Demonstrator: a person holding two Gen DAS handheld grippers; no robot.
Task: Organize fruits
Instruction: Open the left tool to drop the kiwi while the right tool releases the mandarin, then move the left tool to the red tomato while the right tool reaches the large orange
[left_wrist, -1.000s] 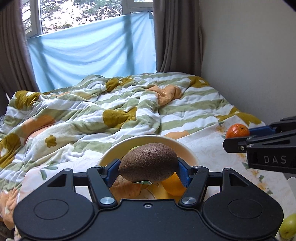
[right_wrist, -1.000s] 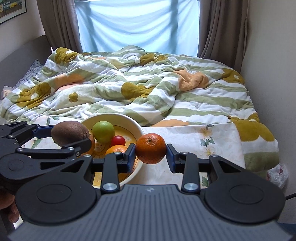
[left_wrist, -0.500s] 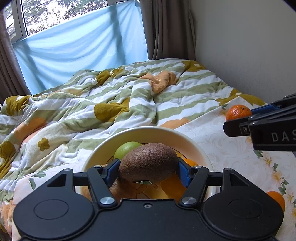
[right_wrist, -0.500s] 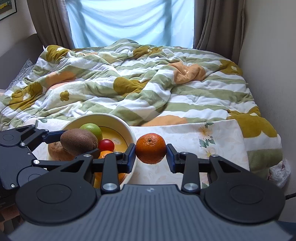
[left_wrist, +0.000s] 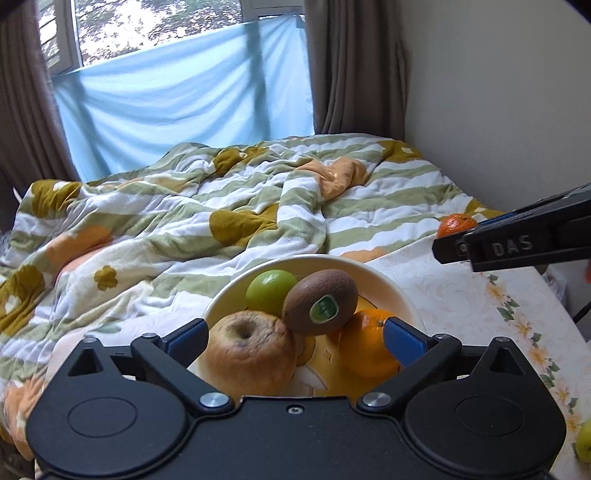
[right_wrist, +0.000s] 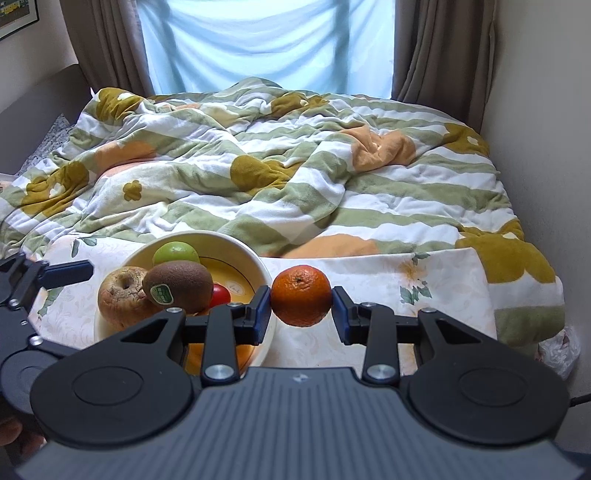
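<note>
The step in hand is the drop-off of the kiwi (left_wrist: 320, 302): the left tool (left_wrist: 293, 338) has just been opening, its blue pads (left_wrist: 400, 340) now stand wide apart with nothing pressed between them, and the kiwi lies in the bowl (left_wrist: 402, 295), propped on the wrinkled apple (left_wrist: 251, 356) and an orange (left_wrist: 367, 347), with a green fruit (left_wrist: 271, 291) behind it. In the right wrist view a small red fruit (right_wrist: 221, 294) shows beside the kiwi. The kiwi sits high on the pile with its sticker facing the camera, so it may yet roll; I judge the left tool should draw straight back and up without brushing it. The next move looks to belong to the right tool (right_wrist: 301, 308), which is clamped on a tangerine (right_wrist: 301, 295), held clear of the flowered tabletop (right_wrist: 424, 295) just beside the bowl's right rim. It would need to carry the fruit leftward over the rim and let go low, into the free space at the back right of the bowl, once the left tool is out of the way. Both tools point forward and steeply down toward the bowl, the left from its near-left side, the right from its right. A pale green fruit (left_wrist: 585, 441) lies at the tabletop's near right edge, apparently still to be gathered.
</note>
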